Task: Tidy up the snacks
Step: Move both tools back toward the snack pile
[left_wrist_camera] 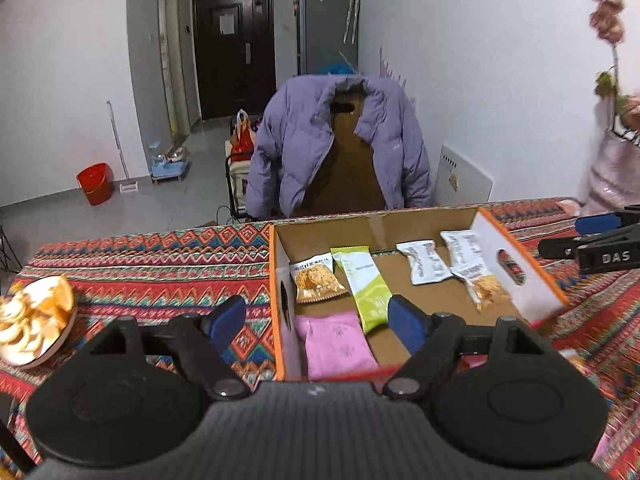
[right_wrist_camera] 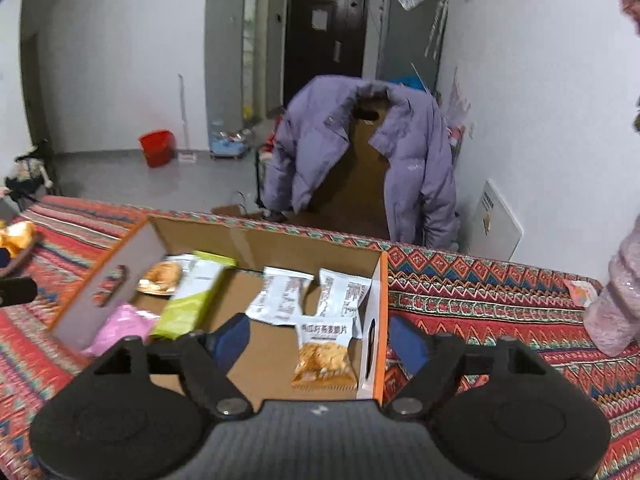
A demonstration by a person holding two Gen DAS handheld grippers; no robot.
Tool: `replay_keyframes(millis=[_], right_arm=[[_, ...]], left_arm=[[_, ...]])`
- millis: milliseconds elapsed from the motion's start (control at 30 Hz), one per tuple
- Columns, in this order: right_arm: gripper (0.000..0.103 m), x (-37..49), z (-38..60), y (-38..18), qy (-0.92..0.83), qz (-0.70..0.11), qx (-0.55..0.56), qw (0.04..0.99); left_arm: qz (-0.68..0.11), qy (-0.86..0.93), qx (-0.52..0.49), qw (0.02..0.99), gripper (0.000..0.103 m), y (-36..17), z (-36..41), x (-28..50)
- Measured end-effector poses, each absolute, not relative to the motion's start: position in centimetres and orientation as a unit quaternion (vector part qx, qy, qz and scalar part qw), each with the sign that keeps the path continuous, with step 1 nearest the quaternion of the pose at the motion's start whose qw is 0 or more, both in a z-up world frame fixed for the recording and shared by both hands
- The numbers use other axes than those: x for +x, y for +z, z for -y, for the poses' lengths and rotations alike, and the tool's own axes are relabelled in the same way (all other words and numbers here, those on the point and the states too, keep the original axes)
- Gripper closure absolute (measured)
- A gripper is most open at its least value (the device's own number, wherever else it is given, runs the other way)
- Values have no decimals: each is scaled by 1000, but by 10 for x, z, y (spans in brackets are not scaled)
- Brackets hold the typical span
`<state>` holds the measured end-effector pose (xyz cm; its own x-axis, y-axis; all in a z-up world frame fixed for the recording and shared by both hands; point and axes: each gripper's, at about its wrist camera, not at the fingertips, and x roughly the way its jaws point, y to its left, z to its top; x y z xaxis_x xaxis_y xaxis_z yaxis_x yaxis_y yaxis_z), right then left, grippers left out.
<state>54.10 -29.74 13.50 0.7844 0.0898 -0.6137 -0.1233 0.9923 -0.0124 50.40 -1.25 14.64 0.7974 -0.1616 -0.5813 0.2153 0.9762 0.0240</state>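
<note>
An open cardboard box [left_wrist_camera: 516,268] with orange edges sits on the patterned table; it also shows in the right wrist view [right_wrist_camera: 100,280]. Inside lie a pink packet [left_wrist_camera: 336,344], a green bar [left_wrist_camera: 366,288], an orange cracker packet [left_wrist_camera: 316,278], two white packets [left_wrist_camera: 424,262] and another cracker packet [left_wrist_camera: 482,286]. My left gripper [left_wrist_camera: 318,320] is open, straddling the box's left wall. My right gripper [right_wrist_camera: 320,340] is open, straddling the box's right wall [right_wrist_camera: 376,320], above a cracker packet [right_wrist_camera: 324,354]. The right gripper also shows in the left view [left_wrist_camera: 600,240].
A plate of orange peel [left_wrist_camera: 32,324] sits at the table's left. A chair with a purple jacket [left_wrist_camera: 340,140] stands behind the table. A pink fuzzy object [right_wrist_camera: 616,300] and a small packet [right_wrist_camera: 580,292] are at the right.
</note>
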Motion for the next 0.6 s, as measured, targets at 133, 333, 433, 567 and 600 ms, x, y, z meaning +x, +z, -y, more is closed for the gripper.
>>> replay_keyframes(millis=[133,333,433,567,600], right_arm=[[15,482,302,149,79,-297,-9,952],[9,386,302,149,113,-248,9,962],[3,336,297,140,124,-215,10,969],[1,277,285,124,123,-175,-12,977],[0,263,282,119,119,-167,-15,979]], left_arm=[[-285,-101,28,953,20,156,2,447],[-232,-98,29,967,15,154,-2,348],[-212,-106,18,971,11,148,-4,301],[-198,-109,9,974,10,133,-1,251],[-195,-108,7,975,9,129,-1,238]])
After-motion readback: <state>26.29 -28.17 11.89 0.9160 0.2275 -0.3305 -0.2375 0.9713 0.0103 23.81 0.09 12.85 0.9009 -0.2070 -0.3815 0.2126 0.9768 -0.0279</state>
